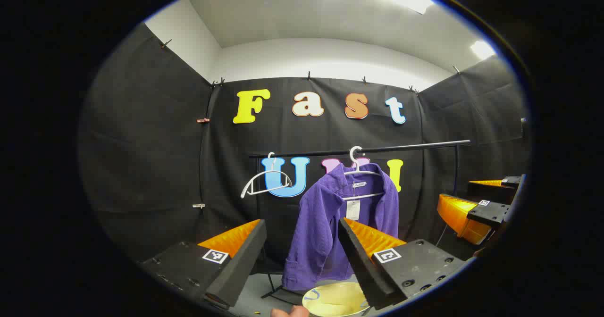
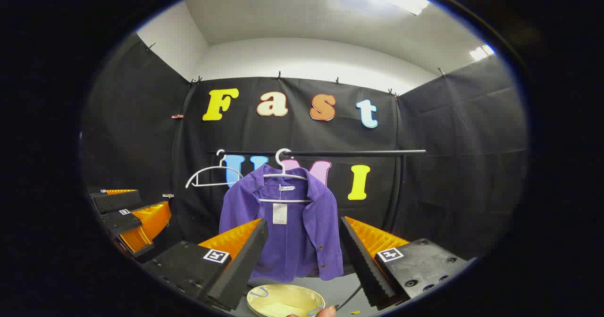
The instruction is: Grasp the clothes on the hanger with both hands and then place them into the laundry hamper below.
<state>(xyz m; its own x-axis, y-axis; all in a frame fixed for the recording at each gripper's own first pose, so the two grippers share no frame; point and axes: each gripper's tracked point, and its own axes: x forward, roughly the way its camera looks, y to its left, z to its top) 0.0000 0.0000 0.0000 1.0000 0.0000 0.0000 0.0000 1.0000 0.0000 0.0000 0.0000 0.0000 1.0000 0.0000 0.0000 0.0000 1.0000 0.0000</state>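
A purple corduroy jacket (image 1: 330,222) (image 2: 288,222) hangs on a white hanger (image 1: 361,175) (image 2: 284,180) from a black rail (image 1: 368,150) (image 2: 325,153). Below it sits a pale yellow round hamper (image 1: 336,299) (image 2: 285,300). My left gripper (image 1: 302,251) is open, well short of the jacket, which shows between its fingers. My right gripper (image 2: 304,253) is open too, also apart from the jacket. In the left gripper view the right gripper (image 1: 476,206) shows far right; in the right gripper view the left gripper (image 2: 130,215) shows far left.
An empty white hanger (image 1: 265,182) (image 2: 212,175) hangs on the rail left of the jacket. The rail's black stand (image 1: 457,166) (image 2: 400,185) rises at the right. Black cloth walls close the booth on three sides. A fingertip (image 1: 295,311) shows at the bottom edge.
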